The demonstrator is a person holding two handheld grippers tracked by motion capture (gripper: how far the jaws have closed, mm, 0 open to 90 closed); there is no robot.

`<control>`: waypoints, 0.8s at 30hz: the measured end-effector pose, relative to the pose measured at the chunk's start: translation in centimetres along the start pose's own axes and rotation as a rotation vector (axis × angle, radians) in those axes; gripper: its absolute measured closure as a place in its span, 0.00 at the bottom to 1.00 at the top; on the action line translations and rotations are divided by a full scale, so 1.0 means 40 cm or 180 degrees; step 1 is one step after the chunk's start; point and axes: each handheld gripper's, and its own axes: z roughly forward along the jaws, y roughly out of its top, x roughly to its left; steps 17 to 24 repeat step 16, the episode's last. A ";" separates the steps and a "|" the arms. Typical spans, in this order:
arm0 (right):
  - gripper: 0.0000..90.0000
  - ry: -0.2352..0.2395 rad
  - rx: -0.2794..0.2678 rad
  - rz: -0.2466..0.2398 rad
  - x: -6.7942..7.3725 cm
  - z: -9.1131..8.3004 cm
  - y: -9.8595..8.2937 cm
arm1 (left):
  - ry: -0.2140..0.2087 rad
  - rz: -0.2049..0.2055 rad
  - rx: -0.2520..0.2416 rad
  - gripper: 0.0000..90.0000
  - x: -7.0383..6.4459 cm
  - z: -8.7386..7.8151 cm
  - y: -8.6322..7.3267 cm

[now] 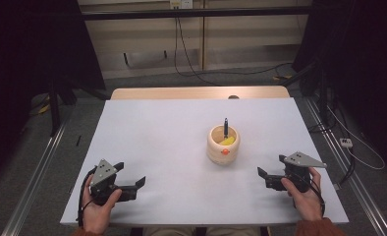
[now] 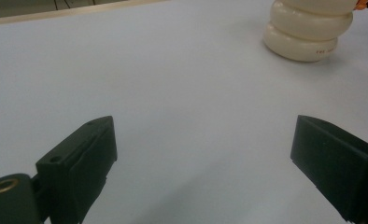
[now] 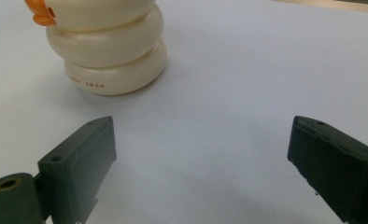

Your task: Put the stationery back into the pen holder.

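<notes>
The left tongs (image 1: 138, 183) are being held wide open near the lower left of the high view, and nothing is being gripped by them. The right tongs (image 1: 263, 173) are being held wide open too, at the lower right, and nothing is being gripped there either. Both are being kept low over the white counter (image 1: 157, 142).

Between them, a little right of the middle, a round cream cup (image 1: 223, 144) is being kept upright. It is shaped like stacked rings with an orange beak (image 1: 225, 152). A dark pen (image 1: 226, 127) and something yellow (image 1: 227, 141) are being held inside it.

The cup is probably stiff, smooth and a bit slippery. It could be tipped easily, so the thin, light pen should be pinched near its top.
</notes>
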 end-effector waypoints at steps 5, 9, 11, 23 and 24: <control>0.08 -0.0005 0.0040 -0.0007 0.001 0.005 -0.020 | 0.0019 -0.0005 -0.0035 0.08 0.000 -0.007 0.001; 0.08 -0.0048 -0.0027 -0.0017 0.001 0.003 -0.016 | 0.0017 -0.0013 -0.0028 0.08 0.000 -0.006 0.001; 0.08 -0.0046 -0.0005 -0.0017 0.001 0.005 -0.018 | 0.0014 -0.0012 -0.0026 0.08 0.001 -0.004 0.001; 0.08 -0.0032 0.0006 -0.0025 0.002 0.010 -0.017 | 0.0020 -0.0083 -0.0039 0.08 0.004 -0.004 0.000; 0.08 -0.0032 0.0006 -0.0025 0.002 0.010 -0.017 | 0.0020 -0.0083 -0.0039 0.08 0.004 -0.004 0.000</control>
